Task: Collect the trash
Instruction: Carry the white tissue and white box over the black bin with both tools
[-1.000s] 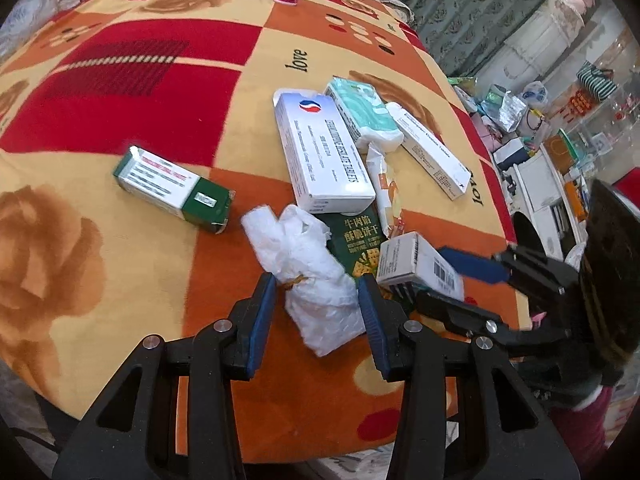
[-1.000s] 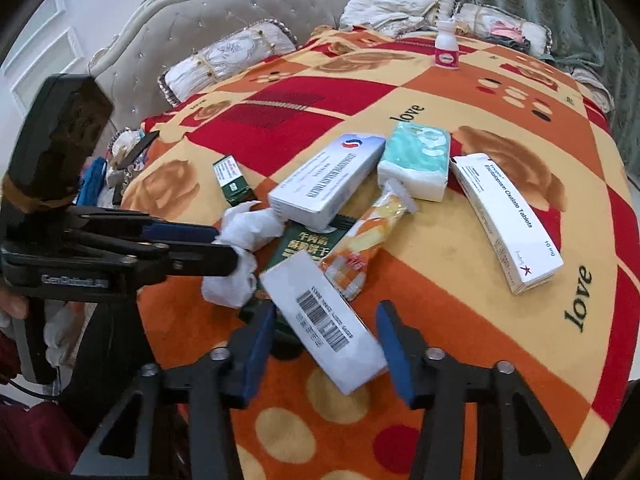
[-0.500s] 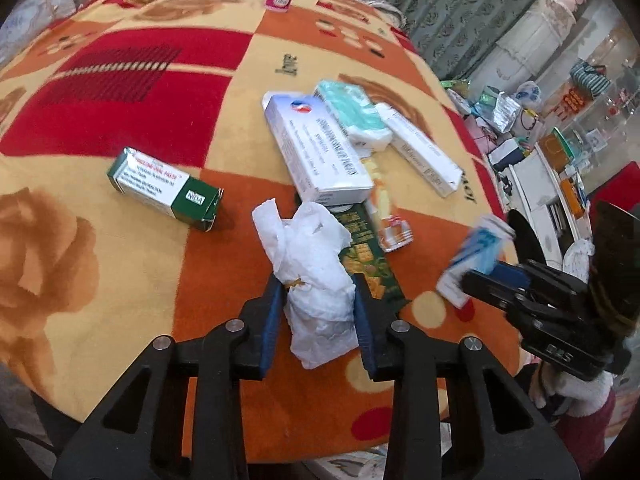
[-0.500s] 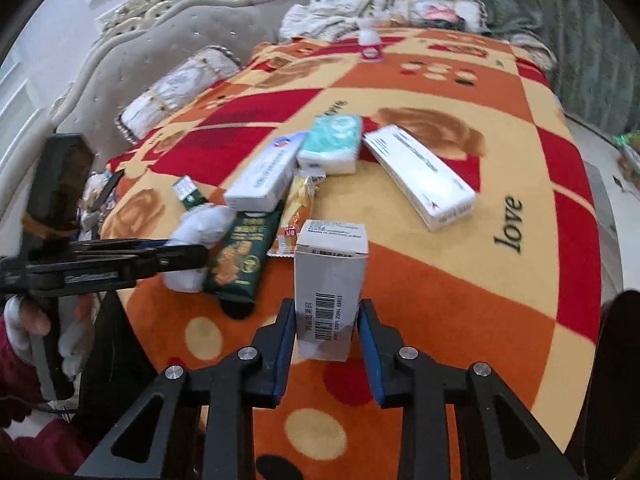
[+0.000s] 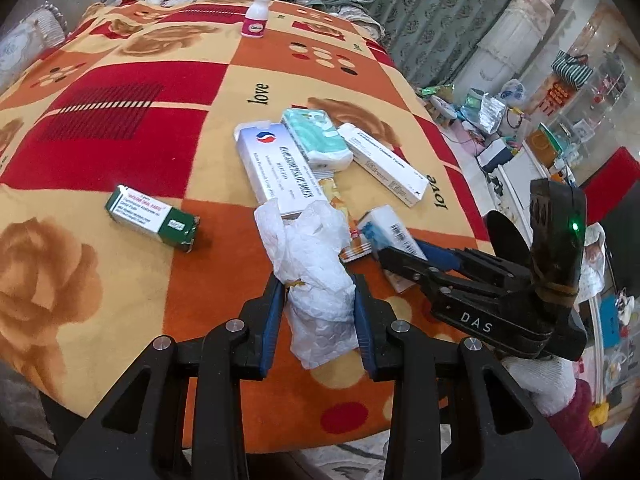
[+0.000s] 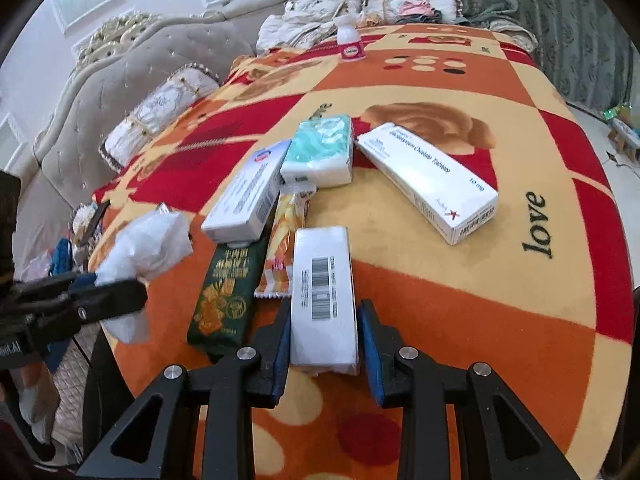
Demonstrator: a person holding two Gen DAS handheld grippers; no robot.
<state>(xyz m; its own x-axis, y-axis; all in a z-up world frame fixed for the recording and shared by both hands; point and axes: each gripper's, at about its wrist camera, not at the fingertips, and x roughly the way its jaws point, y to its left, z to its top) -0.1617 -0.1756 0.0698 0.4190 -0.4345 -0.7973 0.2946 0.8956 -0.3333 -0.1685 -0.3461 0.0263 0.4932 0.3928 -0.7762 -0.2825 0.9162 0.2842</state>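
Observation:
My left gripper (image 5: pixel 318 300) is shut on a crumpled white tissue (image 5: pixel 316 264) and holds it above the blanket-covered table (image 5: pixel 120 280). It also shows in the right wrist view (image 6: pixel 144 256), at the left. My right gripper (image 6: pixel 324 336) is shut on a small white barcoded box (image 6: pixel 322 292), lifted off the table. In the left wrist view that box (image 5: pixel 386 236) sits in the right gripper (image 5: pixel 404 256), just right of the tissue.
On the table lie a green box (image 5: pixel 152 216), a long white tablet box (image 6: pixel 248 192), a teal tissue pack (image 6: pixel 320 152), another white box (image 6: pixel 428 180), a dark green packet (image 6: pixel 224 292), an orange wrapper (image 6: pixel 284 240) and a small bottle (image 5: pixel 256 20).
Both grippers closed on their items and lifted them. The right gripper swung back toward the pile with the box. The left raised the tissue.

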